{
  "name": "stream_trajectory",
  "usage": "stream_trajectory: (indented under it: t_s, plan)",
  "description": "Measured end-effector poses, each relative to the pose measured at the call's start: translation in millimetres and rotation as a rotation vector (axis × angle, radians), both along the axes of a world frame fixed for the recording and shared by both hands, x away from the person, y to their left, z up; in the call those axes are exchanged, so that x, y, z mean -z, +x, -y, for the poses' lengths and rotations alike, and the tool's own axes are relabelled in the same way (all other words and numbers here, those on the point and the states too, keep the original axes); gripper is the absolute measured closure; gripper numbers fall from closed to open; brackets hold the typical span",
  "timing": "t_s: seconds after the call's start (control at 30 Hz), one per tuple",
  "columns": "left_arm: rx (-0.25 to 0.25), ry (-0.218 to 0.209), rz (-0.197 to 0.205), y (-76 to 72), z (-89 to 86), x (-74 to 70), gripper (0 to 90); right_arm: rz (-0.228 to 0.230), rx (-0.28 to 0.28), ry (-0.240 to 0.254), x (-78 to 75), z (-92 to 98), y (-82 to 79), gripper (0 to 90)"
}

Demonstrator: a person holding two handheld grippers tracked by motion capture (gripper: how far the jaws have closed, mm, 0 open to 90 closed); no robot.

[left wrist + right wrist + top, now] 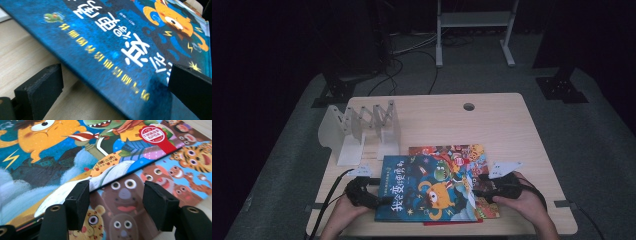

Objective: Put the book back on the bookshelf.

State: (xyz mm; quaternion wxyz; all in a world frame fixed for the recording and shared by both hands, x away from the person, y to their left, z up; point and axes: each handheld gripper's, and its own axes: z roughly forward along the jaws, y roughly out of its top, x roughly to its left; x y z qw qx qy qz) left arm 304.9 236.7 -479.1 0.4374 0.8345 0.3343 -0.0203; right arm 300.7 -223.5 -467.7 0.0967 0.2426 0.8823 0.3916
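Note:
A blue picture book (pixel 427 187) with an orange monster on its cover tops a small stack at the table's front. Under it lies a colourful book of animal faces (pixel 467 152), and a red book's edge (pixel 452 221) shows below that. My left gripper (pixel 379 196) is at the blue book's left edge. In the left gripper view it (pixel 112 82) stands open, jaws wide astride the blue cover's (pixel 112 37) raised edge. My right gripper (pixel 480 185) is at the stack's right side. It (pixel 117 200) is open over the blue book's (pixel 50 157) corner and the animal book (pixel 175 170).
A white accordion book rack (pixel 362 127) stands at the back left of the wooden table (pixel 492 125), close behind the stack. A cable hole (pixel 469 106) sits near the far edge. Hands hold both grippers at the front edge, and dark floor surrounds the table.

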Motion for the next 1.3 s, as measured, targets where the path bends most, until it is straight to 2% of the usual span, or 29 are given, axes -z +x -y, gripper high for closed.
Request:
stream_trajectory:
  t_s: [0.1,0.23,0.3,0.4,0.5,0.73,0.77,0.8,0.97,1.2,1.3]
  plan:
    - [0.008,-0.001,-0.011,1.8,-0.4,0.1,0.0,-0.001,-0.025,0.008,0.7,-6.0,-0.1,35.5]
    - [-0.009,0.006,-0.014,1.8,-7.4,-2.6,0.0,-0.001,-0.049,0.010,0.7,-14.8,-0.1,34.8]
    - [-0.022,-0.006,-0.026,1.2,-11.7,-5.5,0.0,-0.002,-0.056,0.012,0.8,-19.5,0.1,34.5]
    - [-0.039,-0.025,-0.010,-0.6,-18.0,-13.1,0.0,0.001,-0.071,0.013,0.8,-25.9,0.9,34.2]
    - [-0.049,-0.057,0.026,-3.4,-23.3,-26.9,0.0,0.002,-0.080,0.016,1.0,-30.9,0.5,33.9]
    - [-0.030,-0.040,0.093,-8.2,-24.6,-61.3,0.0,-0.006,-0.098,0.007,-0.5,-42.5,-0.2,33.6]
    - [-0.030,-0.040,0.093,-8.2,-24.6,-61.3,0.0,-0.006,-0.098,0.007,-0.5,-42.5,-0.2,33.6]
    - [-0.022,-0.042,0.111,-7.5,-23.3,-71.8,0.0,-0.007,-0.096,0.002,-1.0,-45.2,-0.8,33.9]
    - [0.001,-0.023,0.136,-4.5,-17.8,-93.7,0.0,-0.007,-0.097,0.000,-1.5,-49.2,-2.6,34.7]
    - [0.035,-0.019,0.145,2.2,-8.9,-119.3,0.0,-0.013,-0.096,-0.012,-3.1,-54.6,-5.6,36.5]
    - [0.059,-0.001,0.144,8.9,-4.2,-128.8,0.0,-0.014,-0.095,-0.015,-3.6,-56.3,-6.6,37.2]
